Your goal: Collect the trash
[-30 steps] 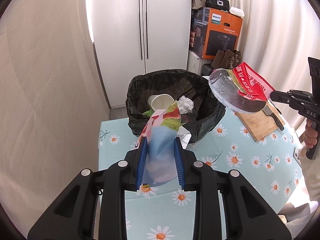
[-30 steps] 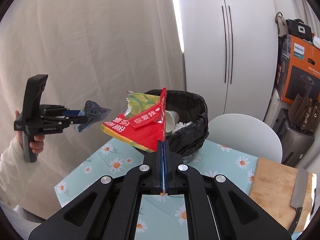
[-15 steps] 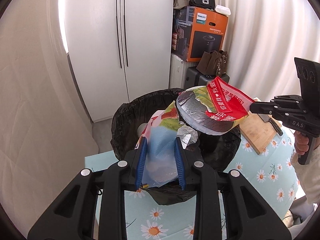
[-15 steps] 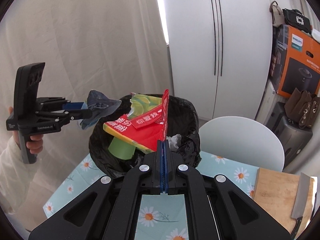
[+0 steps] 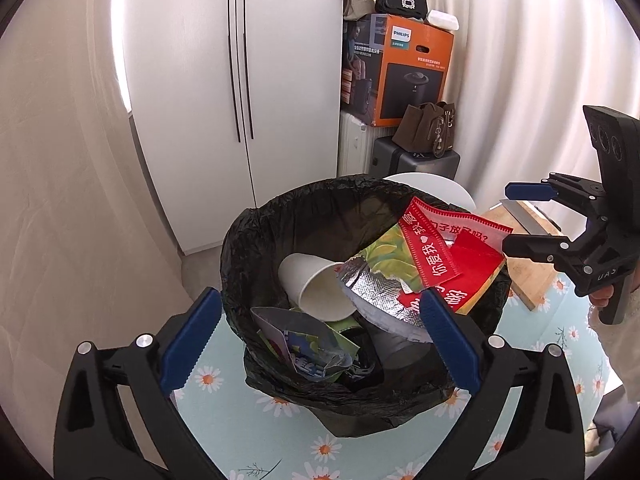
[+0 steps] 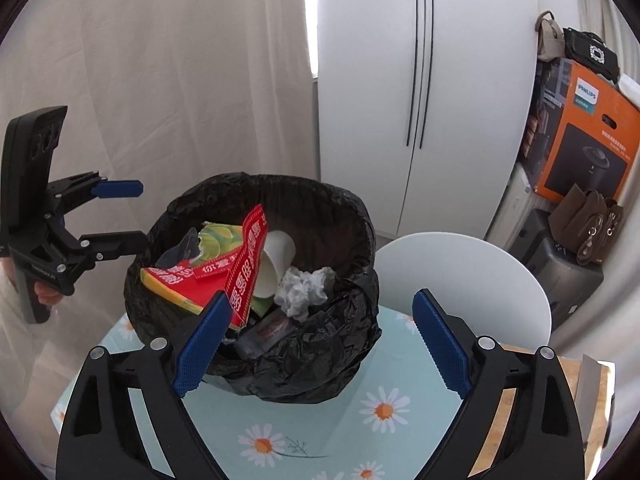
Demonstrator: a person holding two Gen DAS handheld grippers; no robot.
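Observation:
A bin lined with a black bag (image 5: 256,240) (image 6: 344,216) stands on the daisy tablecloth. Inside lie a red and green snack bag (image 5: 436,256) (image 6: 212,268), a blue foil wrapper (image 5: 304,344), a white paper cup (image 5: 316,284) (image 6: 276,260) and a crumpled tissue (image 6: 304,288). My left gripper (image 5: 316,340) is open and empty just above the bin's near rim. My right gripper (image 6: 320,344) is open and empty over the bin's near side; it also shows in the left wrist view (image 5: 516,216) at the bin's right.
A wooden cutting board (image 6: 532,392) with a knife (image 6: 592,384) lies on the table at the right. A white chair back (image 6: 468,280) stands behind the bin. A white wardrobe (image 5: 240,80), stacked boxes and bags (image 5: 404,68) and curtains are behind.
Both grippers moved over the bin and opened. The blue wrapper dropped from my left gripper and the red snack bag from my right gripper into the bin.

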